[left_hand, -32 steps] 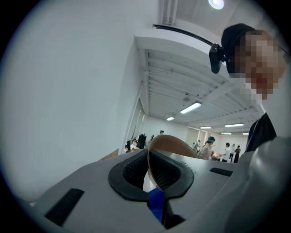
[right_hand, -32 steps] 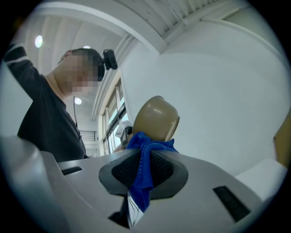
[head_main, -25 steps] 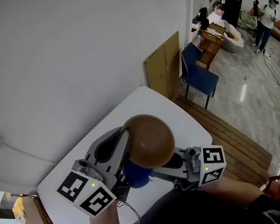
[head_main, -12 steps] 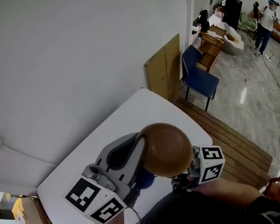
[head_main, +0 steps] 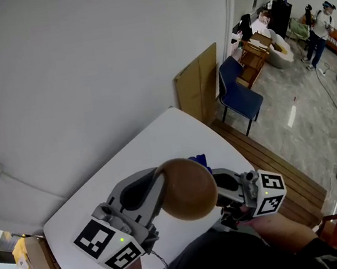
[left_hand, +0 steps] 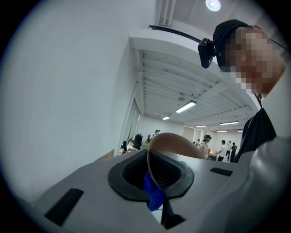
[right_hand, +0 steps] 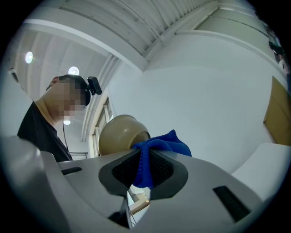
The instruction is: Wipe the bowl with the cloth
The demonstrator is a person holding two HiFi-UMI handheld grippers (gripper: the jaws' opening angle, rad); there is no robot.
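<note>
I hold a brown bowl (head_main: 186, 188) up above the white table (head_main: 151, 143), its outside turned toward the head camera. My left gripper (head_main: 158, 178) is shut on the bowl's rim; in the left gripper view the thin rim (left_hand: 154, 175) runs between the pads. My right gripper (right_hand: 144, 170) is shut on a blue cloth (right_hand: 159, 141), which presses against the bowl (right_hand: 120, 134). In the head view only a corner of the cloth (head_main: 198, 159) peeks past the bowl's far edge. The bowl's inside is hidden in that view.
A wooden board (head_main: 198, 81) leans on the wall behind the table. A blue chair (head_main: 238, 91) and a slatted wooden bench (head_main: 281, 166) stand to the right. A cardboard box (head_main: 39, 259) sits at the left. People stand far across the room.
The bowl swung right, then back left. The cloth went from under the bowl's near side to its far edge, and the right gripper shifted right.
</note>
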